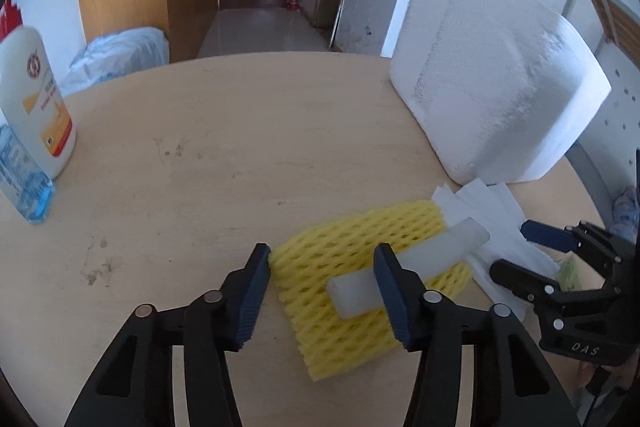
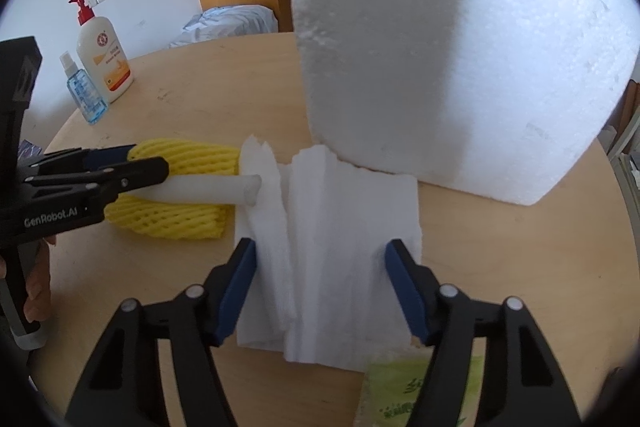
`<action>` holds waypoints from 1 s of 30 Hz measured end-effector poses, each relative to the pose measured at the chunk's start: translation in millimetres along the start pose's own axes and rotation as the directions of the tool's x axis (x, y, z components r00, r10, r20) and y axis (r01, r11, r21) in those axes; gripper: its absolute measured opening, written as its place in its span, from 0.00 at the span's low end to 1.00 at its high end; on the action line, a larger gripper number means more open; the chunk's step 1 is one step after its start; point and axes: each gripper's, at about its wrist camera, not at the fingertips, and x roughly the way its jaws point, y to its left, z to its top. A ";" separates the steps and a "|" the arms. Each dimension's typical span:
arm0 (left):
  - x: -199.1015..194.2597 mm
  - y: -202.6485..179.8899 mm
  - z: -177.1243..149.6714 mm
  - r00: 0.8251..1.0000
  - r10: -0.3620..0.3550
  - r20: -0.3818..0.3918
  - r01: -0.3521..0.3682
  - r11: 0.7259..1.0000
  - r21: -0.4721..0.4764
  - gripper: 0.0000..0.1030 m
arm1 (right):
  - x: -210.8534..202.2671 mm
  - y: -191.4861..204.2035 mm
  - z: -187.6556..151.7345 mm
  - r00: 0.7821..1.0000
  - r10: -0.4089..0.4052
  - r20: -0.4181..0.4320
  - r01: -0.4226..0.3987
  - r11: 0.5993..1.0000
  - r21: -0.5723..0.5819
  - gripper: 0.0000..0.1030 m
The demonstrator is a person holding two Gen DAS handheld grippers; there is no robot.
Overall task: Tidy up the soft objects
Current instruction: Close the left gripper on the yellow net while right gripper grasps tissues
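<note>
At lower centre of the left wrist view, one white foam stick (image 1: 408,269) lies on one yellow foam net (image 1: 360,279), its long axis rising to the right. We see our left gripper (image 1: 324,295) open astride both, not yet pinching. Our right gripper (image 2: 320,291) stands open around one tissue stack (image 2: 332,247), beneath one styrofoam block (image 2: 460,59).

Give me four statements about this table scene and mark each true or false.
1. The white foam stick lies on the yellow foam net. True.
2. The right gripper straddles the white tissues. True.
3. The polystyrene block lies on the floor. False: it stands on the table.
4. The lotion bottle lies tipped over. False: it stands upright beside the blue spray bottle.
</note>
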 end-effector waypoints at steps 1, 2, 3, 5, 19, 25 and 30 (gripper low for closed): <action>-0.5 -4.2 -0.2 1.000 -0.001 -0.001 0.001 1.000 0.005 0.46 | -0.2 -0.3 -0.1 1.000 -0.004 -0.001 0.004 1.000 -0.002 0.67; -1.3 -4.6 -0.5 1.000 -0.006 0.000 0.006 1.000 0.005 0.42 | -0.5 -0.6 -0.3 1.000 -0.009 -0.001 0.009 1.000 -0.003 0.67; -2.5 -4.5 -0.6 1.000 -0.009 0.004 0.009 1.000 0.005 0.40 | -0.3 0.0 -0.2 1.000 -0.012 -0.002 0.012 1.000 -0.007 0.66; -6.1 -2.9 -0.4 1.000 -0.002 0.018 0.002 1.000 0.002 0.26 | 0.0 0.7 0.1 1.000 -0.017 -0.002 0.017 1.000 -0.010 0.56; -38.9 -4.2 1.3 0.990 -0.053 0.130 0.054 0.999 -0.001 0.09 | -3.2 -8.9 -0.3 1.000 0.026 0.012 -0.026 0.999 0.040 0.11; -56.4 -5.8 -2.7 0.983 -0.070 0.170 0.070 0.998 0.004 0.09 | -18.1 -5.1 0.0 0.996 0.065 0.062 -0.068 0.996 0.049 0.10; -80.1 -3.6 -5.2 0.970 -0.070 0.234 0.071 0.997 0.007 0.09 | -30.5 -2.4 -0.1 0.994 0.051 0.092 -0.057 0.996 0.064 0.10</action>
